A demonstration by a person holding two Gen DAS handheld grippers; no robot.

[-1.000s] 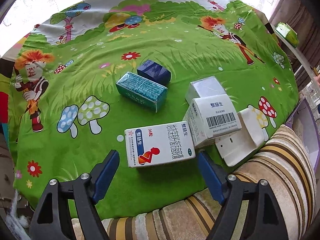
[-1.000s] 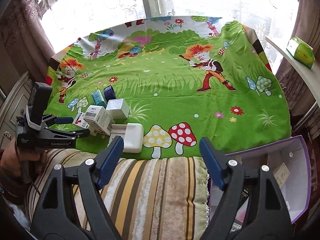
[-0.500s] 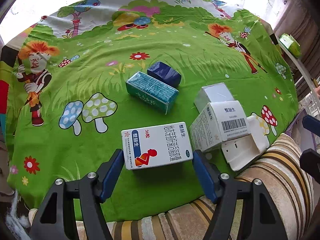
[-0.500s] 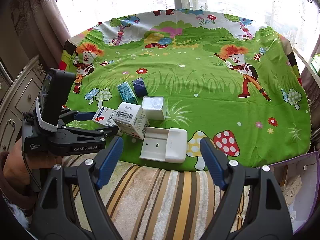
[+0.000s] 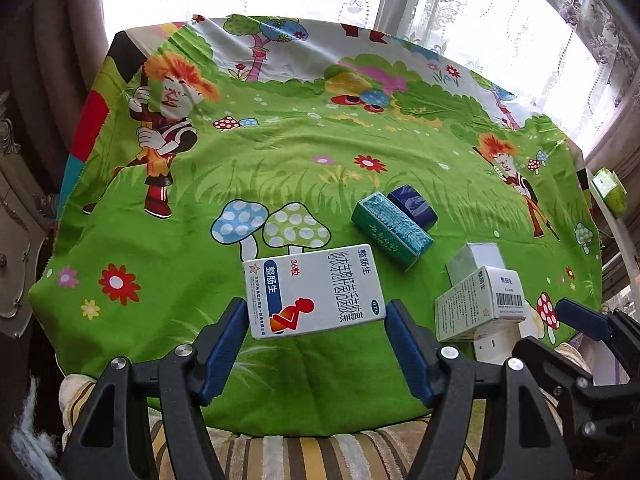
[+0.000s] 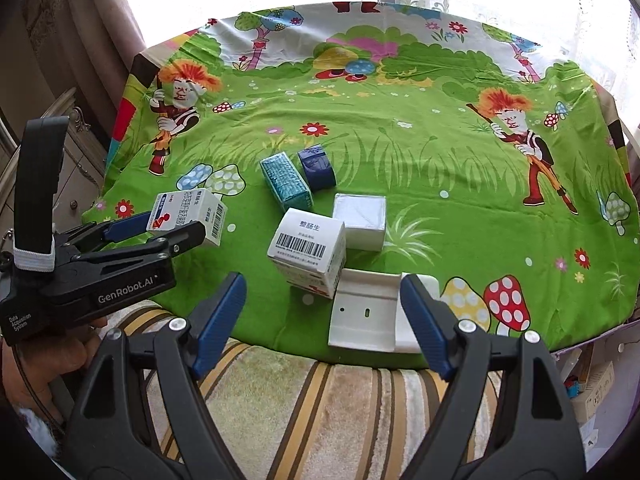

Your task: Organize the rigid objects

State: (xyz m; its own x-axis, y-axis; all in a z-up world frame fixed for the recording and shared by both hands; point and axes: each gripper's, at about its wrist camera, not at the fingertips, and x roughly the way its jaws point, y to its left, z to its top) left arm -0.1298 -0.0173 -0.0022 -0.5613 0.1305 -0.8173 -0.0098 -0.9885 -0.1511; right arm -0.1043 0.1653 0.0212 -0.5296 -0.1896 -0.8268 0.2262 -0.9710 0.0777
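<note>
A white medicine box with a red figure [image 5: 314, 294] sits between the pads of my left gripper [image 5: 314, 330], which is shut on it; it also shows in the right wrist view [image 6: 186, 214], raised off the cloth. A barcode box [image 6: 308, 252], a plain white box [image 6: 360, 220], a teal box [image 6: 286, 180] and a dark blue box [image 6: 316, 166] lie on the green cartoon cloth. A white plastic holder [image 6: 366, 314] lies at the cloth's near edge. My right gripper [image 6: 322, 318] is open and empty, just short of the holder and barcode box.
A striped cushion [image 6: 320, 408] runs along the near edge of the cloth. An open box with small items [image 6: 588, 384] sits low on the right. A cabinet [image 6: 72, 140] stands on the left. A green pack [image 5: 608, 190] rests on a shelf at the right.
My left gripper closed on the red-figure box, lifted it and swung left. My right gripper moved left and forward, toward the barcode box and white holder.
</note>
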